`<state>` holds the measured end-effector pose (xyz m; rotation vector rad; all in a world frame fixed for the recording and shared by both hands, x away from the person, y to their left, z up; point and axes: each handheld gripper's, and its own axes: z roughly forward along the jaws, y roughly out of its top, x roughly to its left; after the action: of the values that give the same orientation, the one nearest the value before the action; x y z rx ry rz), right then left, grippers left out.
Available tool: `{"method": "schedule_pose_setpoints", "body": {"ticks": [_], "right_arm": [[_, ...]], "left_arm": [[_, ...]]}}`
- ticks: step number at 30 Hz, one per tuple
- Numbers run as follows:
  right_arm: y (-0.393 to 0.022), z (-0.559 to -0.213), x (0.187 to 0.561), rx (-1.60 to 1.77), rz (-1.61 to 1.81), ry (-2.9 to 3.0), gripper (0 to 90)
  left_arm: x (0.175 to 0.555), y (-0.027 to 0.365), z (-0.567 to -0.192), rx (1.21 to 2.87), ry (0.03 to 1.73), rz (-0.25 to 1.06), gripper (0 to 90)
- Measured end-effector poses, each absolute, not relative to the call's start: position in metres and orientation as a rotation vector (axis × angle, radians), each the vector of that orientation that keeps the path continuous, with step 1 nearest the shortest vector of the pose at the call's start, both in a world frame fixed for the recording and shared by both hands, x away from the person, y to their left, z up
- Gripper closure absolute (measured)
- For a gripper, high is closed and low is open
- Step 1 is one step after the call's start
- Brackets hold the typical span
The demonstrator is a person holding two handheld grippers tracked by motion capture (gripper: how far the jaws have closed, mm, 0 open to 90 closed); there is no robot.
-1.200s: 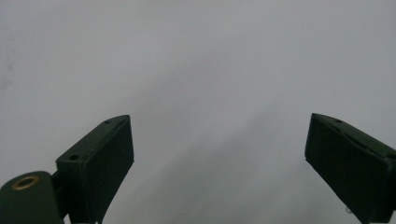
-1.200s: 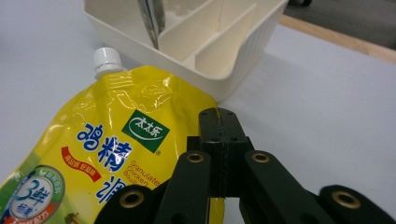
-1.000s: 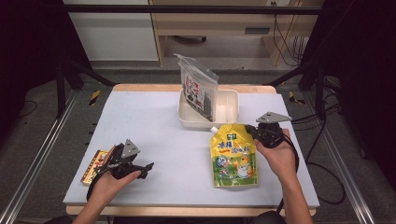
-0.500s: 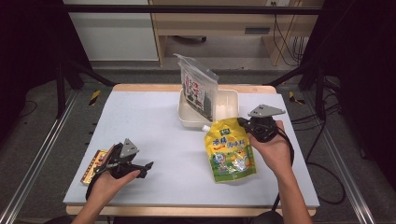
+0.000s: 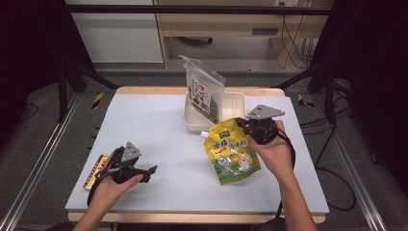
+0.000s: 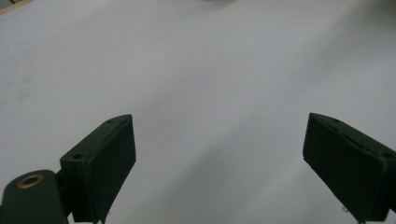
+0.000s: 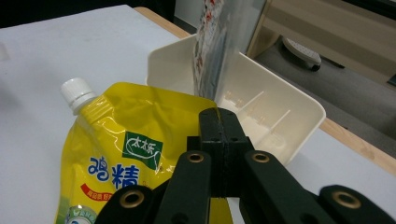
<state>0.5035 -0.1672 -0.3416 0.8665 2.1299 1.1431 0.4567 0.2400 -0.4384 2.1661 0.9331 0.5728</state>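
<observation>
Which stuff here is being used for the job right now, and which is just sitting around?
In use:
- yellow spout pouch, pinched at its top edge by the right gripper
- cream bin, close beside the pouch

Just lying about:
- clear snack bag, standing in the bin
- flat packet by the left gripper, which is open over bare table

On the desk (image 5: pixel 159 120), a tray (image 5: pixel 235 103) sits far of centre with a clear bag (image 5: pixel 204 91) standing upright in it. Just near of the tray, to the right, lies a spouted pouch (image 5: pixel 231 151), its cap (image 5: pixel 204 134) pointing at the tray. A flat packet (image 5: pixel 95 169) lies at the near left edge, well apart from both.
</observation>
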Motion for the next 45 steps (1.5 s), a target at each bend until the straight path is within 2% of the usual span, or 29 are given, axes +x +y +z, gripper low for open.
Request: {"method": "schedule_pose_setpoints", "body": {"ticks": [13,20,30,36,45], "right_arm": [[-0.143,-0.341,0.508,0.794,1.179,2.123,90.0],[-0.134,-0.337,0.511,0.777,1.184,2.128,90.0],[-0.109,-0.325,0.510,0.722,1.183,2.149,90.0],[-0.100,-0.322,0.507,0.697,1.185,2.161,90.0],[-0.098,-0.321,0.505,0.684,1.197,2.163,90.0]], "left_arm": [[0.458,0.232,-0.426,2.151,0.888,0.544,11.5],[0.464,0.223,-0.404,2.133,0.829,0.525,11.9],[0.477,0.210,-0.366,2.209,0.721,0.430,13.2],[0.488,0.192,-0.345,2.242,0.650,0.411,14.8],[0.495,0.158,-0.342,2.269,0.566,0.365,19.4]]}}
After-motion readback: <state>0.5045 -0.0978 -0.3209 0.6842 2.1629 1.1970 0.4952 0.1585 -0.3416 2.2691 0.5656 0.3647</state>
